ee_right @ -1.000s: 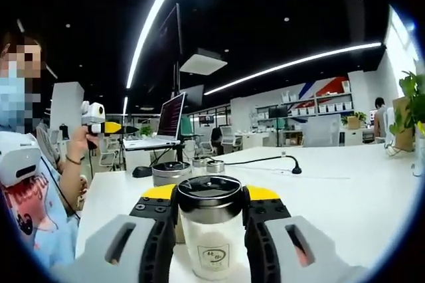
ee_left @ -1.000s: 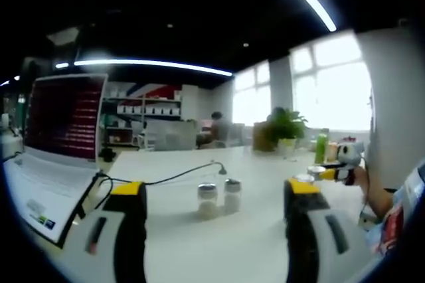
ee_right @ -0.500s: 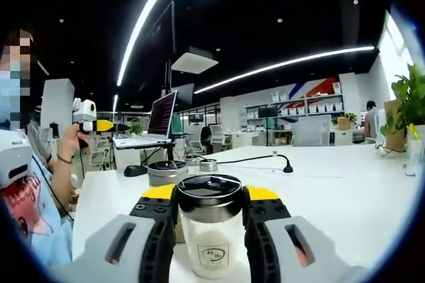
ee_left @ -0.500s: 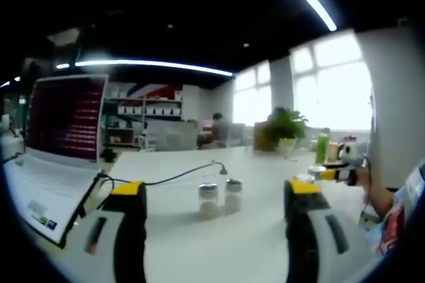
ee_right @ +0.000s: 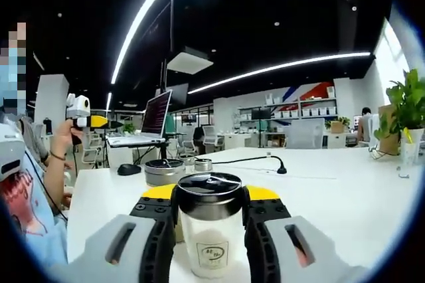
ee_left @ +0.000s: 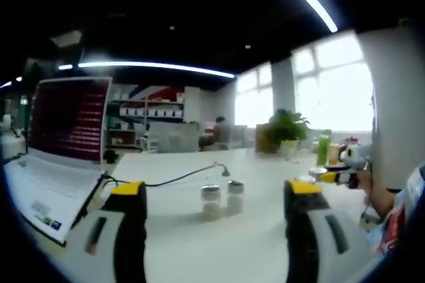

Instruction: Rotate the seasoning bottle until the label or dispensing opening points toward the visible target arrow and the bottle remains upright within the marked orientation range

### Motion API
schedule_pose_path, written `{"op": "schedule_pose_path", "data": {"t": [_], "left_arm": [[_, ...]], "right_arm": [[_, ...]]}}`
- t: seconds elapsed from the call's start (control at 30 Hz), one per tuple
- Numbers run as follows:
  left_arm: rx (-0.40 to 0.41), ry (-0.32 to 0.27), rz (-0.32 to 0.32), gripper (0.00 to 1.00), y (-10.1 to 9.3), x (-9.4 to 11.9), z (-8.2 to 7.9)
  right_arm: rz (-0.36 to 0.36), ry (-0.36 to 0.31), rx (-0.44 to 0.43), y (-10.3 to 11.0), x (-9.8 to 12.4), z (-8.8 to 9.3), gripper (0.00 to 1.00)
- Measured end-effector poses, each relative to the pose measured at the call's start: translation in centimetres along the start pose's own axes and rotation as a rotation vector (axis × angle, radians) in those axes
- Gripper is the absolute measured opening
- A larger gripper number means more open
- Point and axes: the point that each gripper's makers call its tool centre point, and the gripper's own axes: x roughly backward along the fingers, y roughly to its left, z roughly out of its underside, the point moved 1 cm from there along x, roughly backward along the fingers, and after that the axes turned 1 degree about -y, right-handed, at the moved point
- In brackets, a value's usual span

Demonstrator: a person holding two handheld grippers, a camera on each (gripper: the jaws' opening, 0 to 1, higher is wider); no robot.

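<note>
Jaws of right gripper (ee_right: 210, 211) clamp seasoning bottle (ee_right: 210, 230).

Left tongs (ee_left: 211, 196) stand with jaws spread wide and empty; right tongs (ee_right: 210, 204) are clamped against the seasoning bottle (ee_right: 210, 226).

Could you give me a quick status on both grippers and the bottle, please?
Right gripper shut on seasoning bottle, upright. Left gripper open, holding nothing. Two small jars ahead of it.
</note>
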Motion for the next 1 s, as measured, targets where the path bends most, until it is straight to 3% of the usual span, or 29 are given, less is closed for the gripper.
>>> {"op": "schedule_pose_path", "data": {"t": [1.0], "left_arm": [[0.002,-0.008,0.003,0.9,-0.16,0.12,-0.13]], "right_arm": [[0.103,0.008,0.014,-0.07,0.01,0.41,0.37]]}}
